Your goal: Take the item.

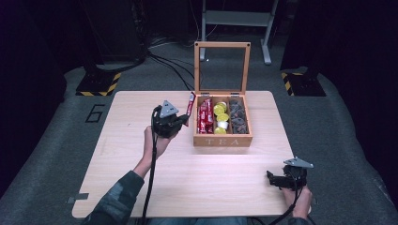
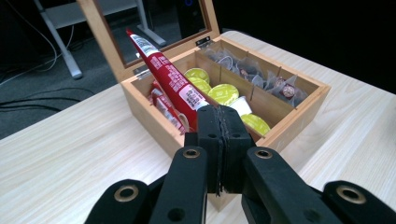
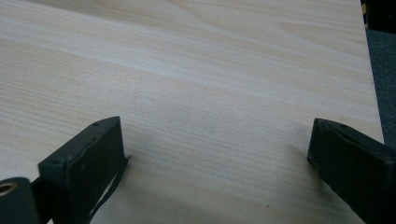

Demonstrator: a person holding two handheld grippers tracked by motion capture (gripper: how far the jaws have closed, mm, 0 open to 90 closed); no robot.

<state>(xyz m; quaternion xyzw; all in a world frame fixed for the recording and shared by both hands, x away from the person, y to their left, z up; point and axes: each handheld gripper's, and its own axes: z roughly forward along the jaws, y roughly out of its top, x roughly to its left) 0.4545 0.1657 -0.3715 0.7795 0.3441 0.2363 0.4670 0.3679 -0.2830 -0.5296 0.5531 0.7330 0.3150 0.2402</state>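
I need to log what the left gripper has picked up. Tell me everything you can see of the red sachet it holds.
The red sachet is a long, narrow stick pack, glossy red with white printed label panels. The left gripper pinches its lower end between shut jaws, so it slants up and away, its top end towards the open lid. It hangs over the left compartment of the wooden tea box, above more red sachets.

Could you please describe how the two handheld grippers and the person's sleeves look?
Both the left gripper and the right gripper are black, with two flat rectangular jaws on hinged links with brass-coloured rivets. Each carries a grey three-cornered plate on top and trails a black cable. The left sleeve is dark with a greenish mottled pattern.
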